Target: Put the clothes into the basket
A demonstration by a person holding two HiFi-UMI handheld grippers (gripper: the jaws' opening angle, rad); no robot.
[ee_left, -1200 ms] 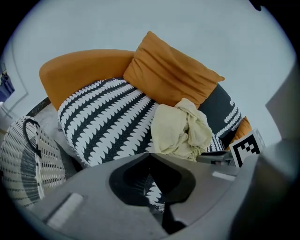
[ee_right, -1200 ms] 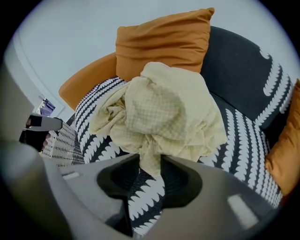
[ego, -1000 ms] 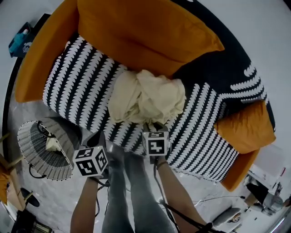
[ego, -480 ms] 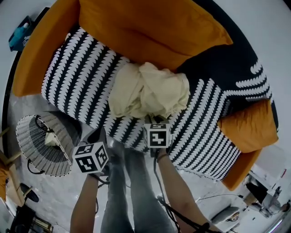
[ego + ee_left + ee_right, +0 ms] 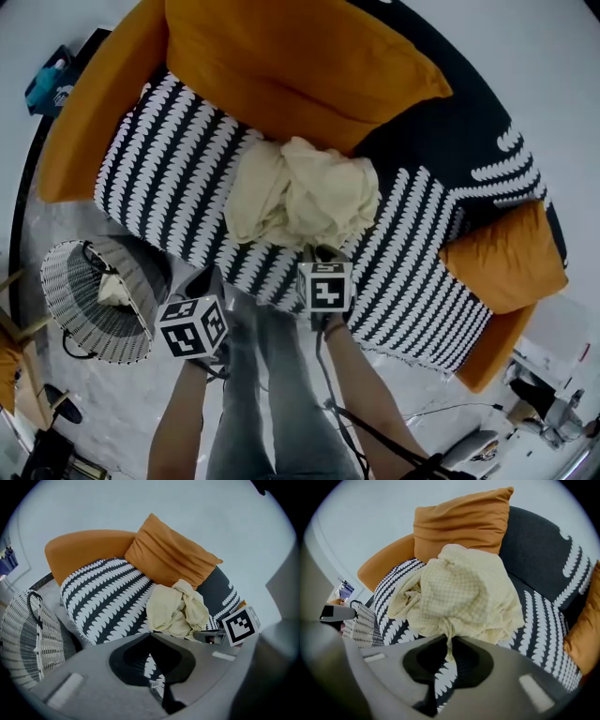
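A crumpled pile of cream clothes [image 5: 300,199] lies on the black-and-white patterned sofa seat [image 5: 173,173]. My right gripper [image 5: 317,251] points down at the pile's near edge. Its jaws have just been closing, and in the right gripper view they pinch a fold of the cream clothes [image 5: 461,592] at the right gripper's tips [image 5: 449,641]. The left gripper [image 5: 202,283] hangs lower left over the floor, beside the woven basket [image 5: 70,314]. Its jaws [image 5: 151,635] meet with nothing between them. A pale item [image 5: 114,291] lies inside the basket [image 5: 21,639].
A big orange cushion [image 5: 300,66] leans behind the pile, and a smaller one [image 5: 502,258] sits at the sofa's right end. The person's legs [image 5: 272,394] stand between sofa and floor. Cables [image 5: 375,436] trail on the floor at lower right.
The picture swayed slightly. The right gripper stays at the near edge of the cream pile, and the left gripper stays beside the basket. The pile's outline looks almost the same.
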